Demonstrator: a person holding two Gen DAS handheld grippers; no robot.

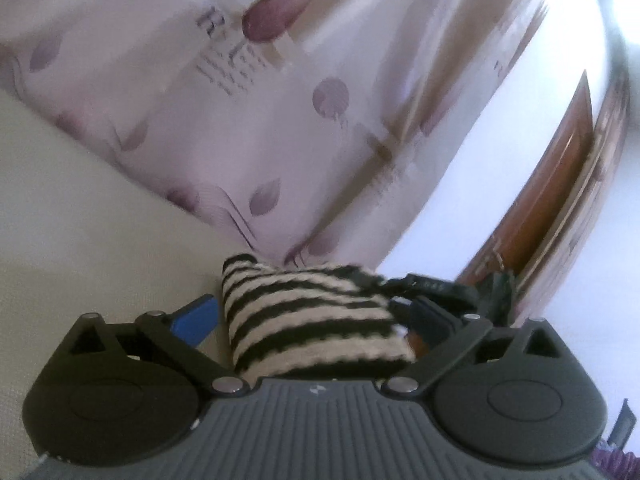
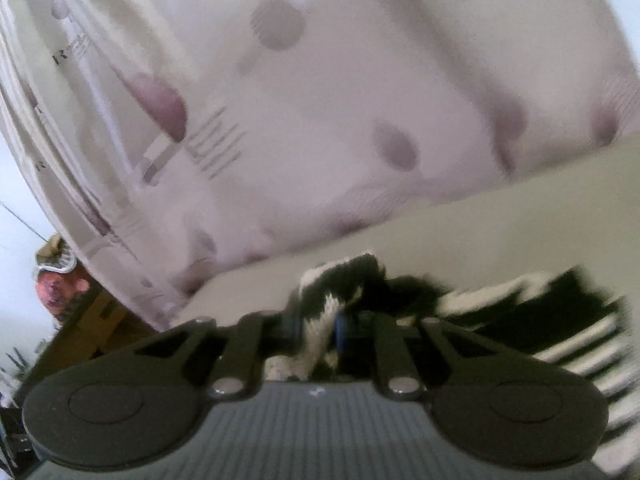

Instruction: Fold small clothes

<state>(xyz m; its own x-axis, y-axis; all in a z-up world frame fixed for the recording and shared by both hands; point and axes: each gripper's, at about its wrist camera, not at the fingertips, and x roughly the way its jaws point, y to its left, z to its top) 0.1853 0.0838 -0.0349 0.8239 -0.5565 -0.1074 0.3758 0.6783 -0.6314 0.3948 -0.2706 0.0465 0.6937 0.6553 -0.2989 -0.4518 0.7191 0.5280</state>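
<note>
Two grippers share one black-and-white striped knit garment (image 1: 316, 320), a thick, ribbed piece lying on a pale cream surface (image 1: 80, 220) in front of a lilac curtain (image 1: 240, 100) printed with mauve leaves and discs.

From the left wrist camera, the left gripper (image 1: 316, 316) has its blue-padded fingers (image 1: 196, 318) spread wide at 9 and 3 o'clock, with a rolled or doubled bundle of the knit sitting between them. The pads look apart from the cloth on the 9 o'clock side, so the jaws read as released around the bundle rather than pinching it, probably steadying the fold.

From the right wrist camera, the right gripper (image 2: 324, 320) has its linkage arms drawn in, and a strip of the knit (image 2: 320, 344) runs down between the narrow fingers; it appears clenched on an edge of the garment, likely to carry that edge over. More of the garment trails blurred toward 3 o'clock.

Soft, stretchy wool like this probably sags and slips, which would explain the tight pinch on one side and the loose cradle on the other
</note>
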